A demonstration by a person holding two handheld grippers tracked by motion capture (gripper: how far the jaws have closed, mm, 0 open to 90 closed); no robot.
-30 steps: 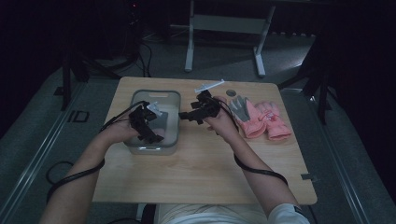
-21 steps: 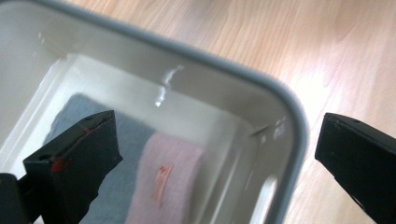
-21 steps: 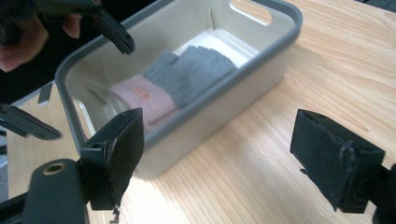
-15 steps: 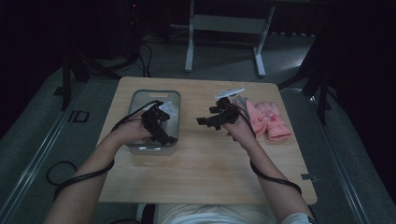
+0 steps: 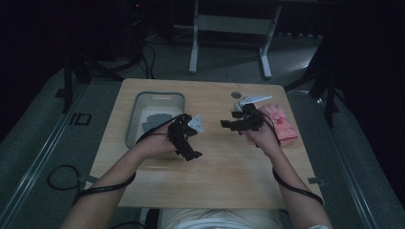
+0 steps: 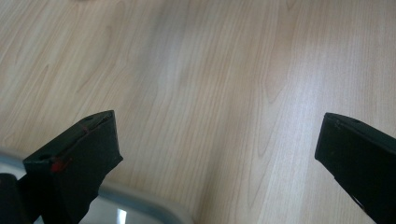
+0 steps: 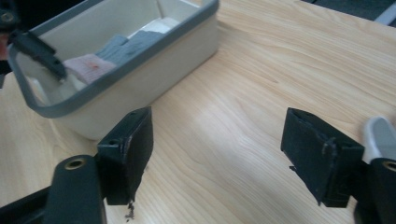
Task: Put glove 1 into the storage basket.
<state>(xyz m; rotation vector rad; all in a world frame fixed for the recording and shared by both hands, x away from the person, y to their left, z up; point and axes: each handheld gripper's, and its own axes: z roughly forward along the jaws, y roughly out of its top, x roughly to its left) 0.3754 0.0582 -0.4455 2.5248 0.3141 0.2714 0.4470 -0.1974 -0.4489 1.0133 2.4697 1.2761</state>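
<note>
Lying just right of the empty, spread right gripper [image 5: 228, 124], nearer it than the equally spread left gripper [image 5: 191, 143]: pink gloves [image 5: 282, 125].

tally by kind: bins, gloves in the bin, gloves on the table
Grey-rimmed bin: 1
Grey glove in the bin: 1
Pink gloves on the table, overlapping, apparently a pair: 2
Total: 4

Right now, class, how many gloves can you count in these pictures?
2 piles can be counted: a grey glove lying in the bin, and pink gloves on the table beside the right hand. The pink pile may hold more than one; others could be hidden.
</note>
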